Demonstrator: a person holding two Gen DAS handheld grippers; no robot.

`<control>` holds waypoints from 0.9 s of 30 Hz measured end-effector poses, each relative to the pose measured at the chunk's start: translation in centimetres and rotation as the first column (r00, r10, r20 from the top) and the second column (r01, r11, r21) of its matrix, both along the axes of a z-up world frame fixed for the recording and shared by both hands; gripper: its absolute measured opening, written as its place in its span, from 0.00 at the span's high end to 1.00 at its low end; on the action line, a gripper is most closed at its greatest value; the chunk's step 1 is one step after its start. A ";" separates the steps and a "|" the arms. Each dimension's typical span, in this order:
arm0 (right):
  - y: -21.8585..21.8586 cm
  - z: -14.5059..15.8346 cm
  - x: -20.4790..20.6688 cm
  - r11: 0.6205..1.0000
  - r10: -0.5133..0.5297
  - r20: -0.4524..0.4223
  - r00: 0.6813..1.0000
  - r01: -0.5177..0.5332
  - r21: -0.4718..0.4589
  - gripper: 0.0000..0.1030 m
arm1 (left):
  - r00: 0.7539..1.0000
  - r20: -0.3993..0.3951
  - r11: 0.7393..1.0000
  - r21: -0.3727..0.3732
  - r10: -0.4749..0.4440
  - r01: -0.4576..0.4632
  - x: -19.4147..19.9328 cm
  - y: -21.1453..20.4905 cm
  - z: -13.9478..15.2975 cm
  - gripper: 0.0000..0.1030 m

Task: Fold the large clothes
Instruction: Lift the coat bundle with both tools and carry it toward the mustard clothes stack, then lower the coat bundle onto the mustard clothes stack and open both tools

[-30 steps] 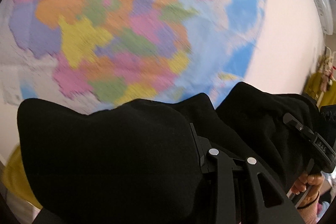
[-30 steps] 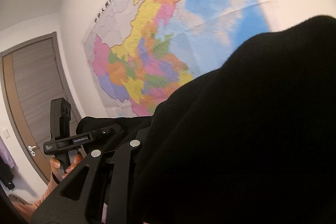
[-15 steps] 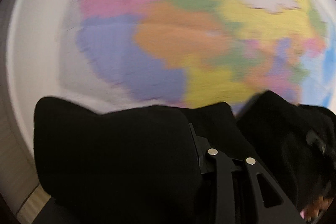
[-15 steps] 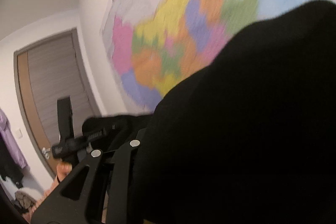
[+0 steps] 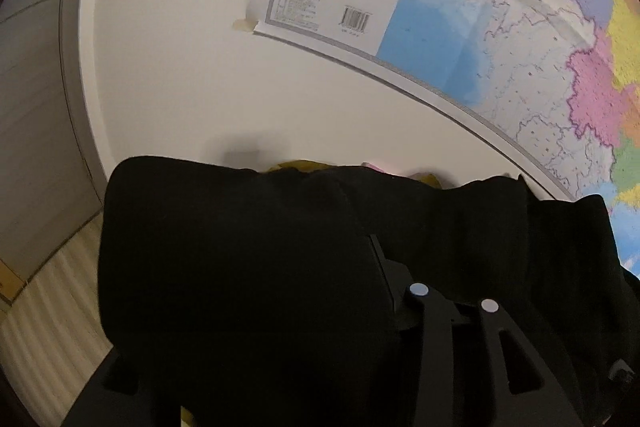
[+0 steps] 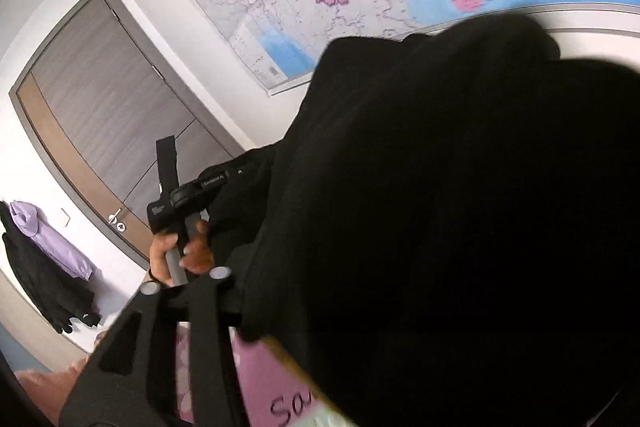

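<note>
**Item: one large black garment, held aloft between two tools**

Nearest, lower half of the left wrist view: we record the black garment [image 5: 240, 267] heaped over the left tool [image 5: 384, 267]. The cloth hides the fingertips, so we cannot tell for certain whether the jaws are together; the fabric appears to run into them, and we judge it clamped.

Lower and right part of the right wrist view: the same garment [image 6: 460, 227] fills most of the frame and buries the right tool [image 6: 240, 311]; its closure cannot be told either. At centre left of that view a hand [image 6: 176, 251] grips the handle of the left tool [image 6: 224, 179], with cloth gathered at its front.

Handling, as we judge it: soft, thick, matte, probably knit or fleece; limp, no stiffness, moderately heavy for clothing, not fragile, not slippery. It sags between holds. We would take it at an edge or seam, such as shoulder or hem corners, held well apart so the panel hangs flat.

Farther: pink sheet with handwriting [image 6: 276, 387] at lower centre.

Farthest: wall map [image 5: 500, 27], grey door [image 6: 112, 115], hanging lilac and black clothes [image 6: 44, 259].
</note>
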State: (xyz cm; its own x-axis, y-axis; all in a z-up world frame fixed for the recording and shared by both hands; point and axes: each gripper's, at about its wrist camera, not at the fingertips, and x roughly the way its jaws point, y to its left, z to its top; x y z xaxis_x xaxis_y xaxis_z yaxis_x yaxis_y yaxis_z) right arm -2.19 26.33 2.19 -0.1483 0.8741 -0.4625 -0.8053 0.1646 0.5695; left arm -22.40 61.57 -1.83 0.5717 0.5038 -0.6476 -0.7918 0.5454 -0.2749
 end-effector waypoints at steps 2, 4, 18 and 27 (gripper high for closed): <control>-2.0 0.1 0.1 1.000 -0.031 -0.007 1.000 0.031 0.005 0.46 | 1.000 -0.007 1.000 0.008 0.000 0.000 -0.1 0.2 0.1 0.61; -3.9 0.1 0.7 0.997 -0.075 -0.029 0.997 0.076 0.017 0.42 | 1.000 -0.016 1.000 0.002 0.001 -0.001 0.1 0.3 -0.1 0.60; -9.4 1.6 0.7 0.988 -0.130 -0.036 0.991 0.132 0.080 0.84 | 0.995 -0.080 0.998 0.030 0.057 -0.054 0.0 0.8 -1.2 0.52; -9.6 1.4 -1.5 0.988 -0.111 0.134 0.985 0.124 -0.090 0.68 | 0.981 -0.146 0.980 0.168 0.127 -0.102 -2.6 -3.0 0.9 0.27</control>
State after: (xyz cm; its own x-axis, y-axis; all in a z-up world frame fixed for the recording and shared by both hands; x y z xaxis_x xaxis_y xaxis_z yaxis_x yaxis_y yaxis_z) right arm -3.65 16.78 3.58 0.0189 0.8316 -0.5550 -0.8425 0.3121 0.4390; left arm -25.05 58.56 -0.98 0.4033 0.6637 -0.6299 -0.8775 0.4757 -0.0606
